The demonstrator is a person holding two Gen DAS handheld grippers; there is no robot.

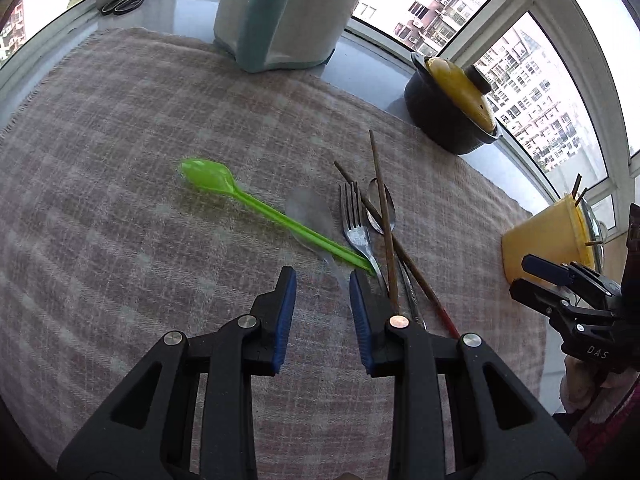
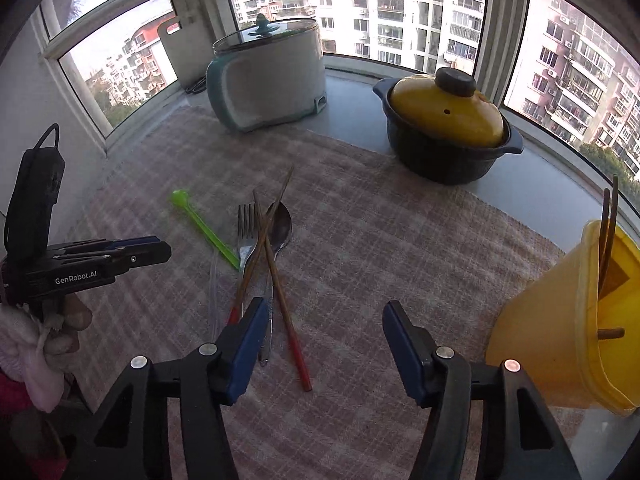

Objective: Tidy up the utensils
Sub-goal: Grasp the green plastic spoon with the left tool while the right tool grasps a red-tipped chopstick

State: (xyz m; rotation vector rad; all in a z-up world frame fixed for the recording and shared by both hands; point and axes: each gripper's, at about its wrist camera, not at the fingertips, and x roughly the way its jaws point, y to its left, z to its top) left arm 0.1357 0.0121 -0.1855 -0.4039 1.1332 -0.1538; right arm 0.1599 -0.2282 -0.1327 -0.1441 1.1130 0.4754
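Observation:
A green plastic spoon (image 1: 256, 204) lies on the checked cloth (image 1: 120, 200). Beside it lie a metal fork (image 1: 356, 228), a metal spoon (image 1: 390, 208) and two crossed chopsticks (image 1: 384, 216). A clear plastic spoon (image 1: 308, 216) lies under the green handle. My left gripper (image 1: 323, 280) is open and empty, just short of the green handle's end. My right gripper (image 2: 326, 316) is open and empty, right of the pile (image 2: 260, 248). A yellow holder (image 2: 560, 328) with chopsticks (image 2: 608, 232) stands at the right.
A white and teal cooker (image 2: 272, 80) and a dark pot with yellow lid (image 2: 444, 128) stand at the back by the windows. Scissors (image 1: 124, 0) lie on the sill at far left. The right gripper shows in the left view (image 1: 560, 284).

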